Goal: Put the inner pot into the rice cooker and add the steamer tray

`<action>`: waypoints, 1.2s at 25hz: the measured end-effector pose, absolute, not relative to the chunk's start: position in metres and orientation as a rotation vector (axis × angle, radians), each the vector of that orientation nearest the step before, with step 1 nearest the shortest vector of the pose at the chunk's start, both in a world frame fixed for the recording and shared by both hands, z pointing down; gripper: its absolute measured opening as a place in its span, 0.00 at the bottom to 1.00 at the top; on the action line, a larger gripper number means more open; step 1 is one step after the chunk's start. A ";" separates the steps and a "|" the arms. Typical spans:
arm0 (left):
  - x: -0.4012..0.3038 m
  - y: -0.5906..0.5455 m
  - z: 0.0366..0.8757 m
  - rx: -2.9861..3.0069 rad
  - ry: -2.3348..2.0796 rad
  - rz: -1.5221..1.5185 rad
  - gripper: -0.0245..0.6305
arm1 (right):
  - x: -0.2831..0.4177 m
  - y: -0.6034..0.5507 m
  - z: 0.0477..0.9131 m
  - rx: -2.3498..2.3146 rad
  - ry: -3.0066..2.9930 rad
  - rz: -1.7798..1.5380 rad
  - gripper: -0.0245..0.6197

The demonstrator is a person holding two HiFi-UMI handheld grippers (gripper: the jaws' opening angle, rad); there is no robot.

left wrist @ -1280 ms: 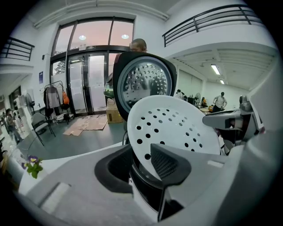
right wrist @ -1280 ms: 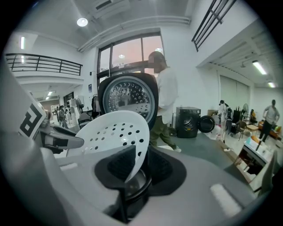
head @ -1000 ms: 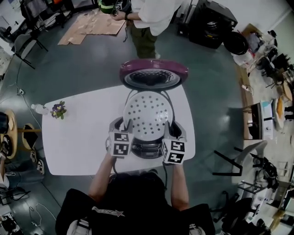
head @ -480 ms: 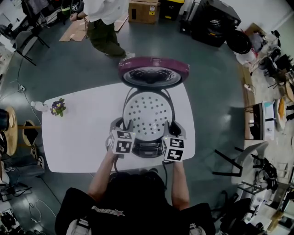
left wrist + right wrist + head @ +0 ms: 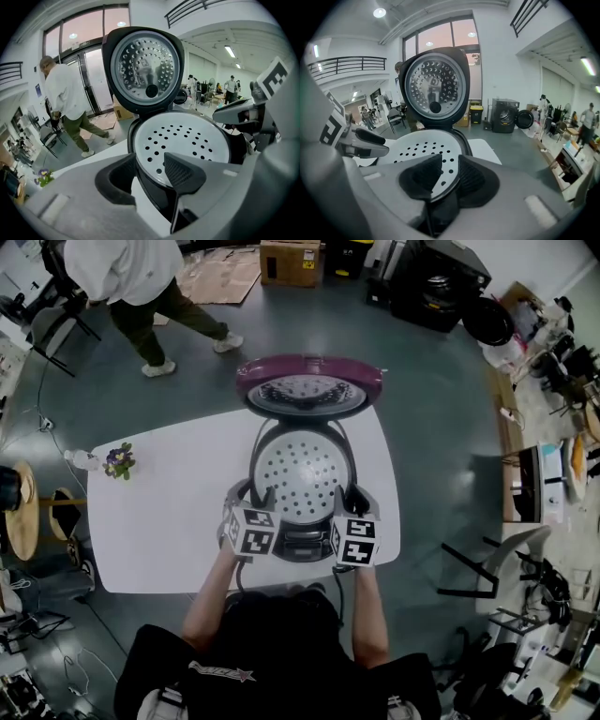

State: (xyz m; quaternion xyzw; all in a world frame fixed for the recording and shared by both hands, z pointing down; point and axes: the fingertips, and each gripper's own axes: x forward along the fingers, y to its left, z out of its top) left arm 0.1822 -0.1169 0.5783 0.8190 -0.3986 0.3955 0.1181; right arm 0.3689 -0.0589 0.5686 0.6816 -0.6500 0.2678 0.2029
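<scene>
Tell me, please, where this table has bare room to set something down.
The left half of the table, between the flowers and the rice cooker, is bare; so is a narrow strip right of the cooker. Its front is crowded: the left gripper and right gripper, fingers just opening, each straddle the steamer tray.

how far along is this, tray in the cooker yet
Done: the steamer tray sits in the open rice cooker; the pot beneath is hidden. In hand: left gripper and right gripper straddle its rim, jaws just opening. Left: pull both clear.
</scene>
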 end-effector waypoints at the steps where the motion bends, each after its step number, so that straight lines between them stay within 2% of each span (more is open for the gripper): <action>1: 0.184 -0.116 0.579 2.402 -1.159 1.155 0.35 | 0.368 -0.060 0.569 1.901 -1.818 0.748 0.21; 8: 0.189 -0.115 0.578 2.418 -1.136 1.134 0.39 | 0.365 -0.062 0.571 1.895 -1.837 0.743 0.24; 18: 0.187 -0.117 0.556 2.434 -1.210 1.047 0.39 | 0.369 -0.062 0.554 1.906 -1.879 0.680 0.24; 30: 0.180 -0.121 0.470 2.574 -1.443 0.684 0.30 | 0.362 -0.069 0.466 1.967 -2.111 0.351 0.24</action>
